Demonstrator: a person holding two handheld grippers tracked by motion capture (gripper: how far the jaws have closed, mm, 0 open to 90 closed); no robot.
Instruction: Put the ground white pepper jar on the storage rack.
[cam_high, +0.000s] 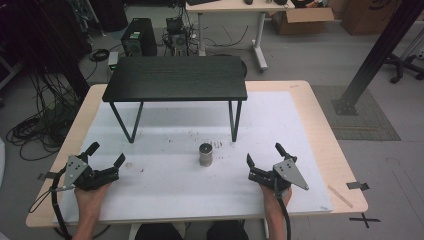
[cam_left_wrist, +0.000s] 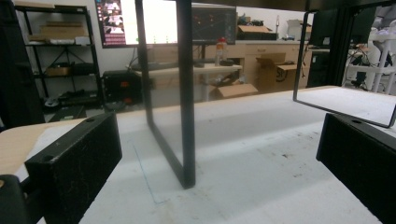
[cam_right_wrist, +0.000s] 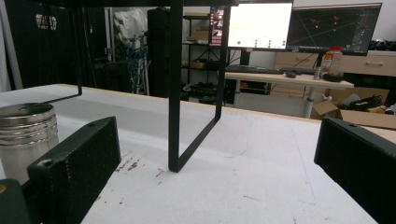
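Observation:
A small ridged metal canister (cam_high: 205, 154) stands upright on the white mat (cam_high: 165, 195), just in front of a low black shelf table (cam_high: 176, 77). My left gripper (cam_high: 106, 154) rests at the mat's front left, jaws wide apart with nothing between them. My right gripper (cam_high: 263, 153) rests at the front right, also open and holding nothing. In the right gripper view the canister (cam_right_wrist: 24, 137) sits at the far left behind my left jaw, and the table's black leg frame (cam_right_wrist: 176, 93) rises ahead. The left gripper view faces another leg frame (cam_left_wrist: 184, 93) between its parted jaws.
The wooden tabletop (cam_high: 320, 130) extends past the mat on all sides. Dark crumbs (cam_high: 200, 135) lie scattered on the mat near the canister. A slanted black post (cam_high: 375, 55) stands at the right. Cables (cam_high: 35, 125), a computer tower (cam_high: 138, 36) and a desk (cam_high: 230, 6) lie beyond.

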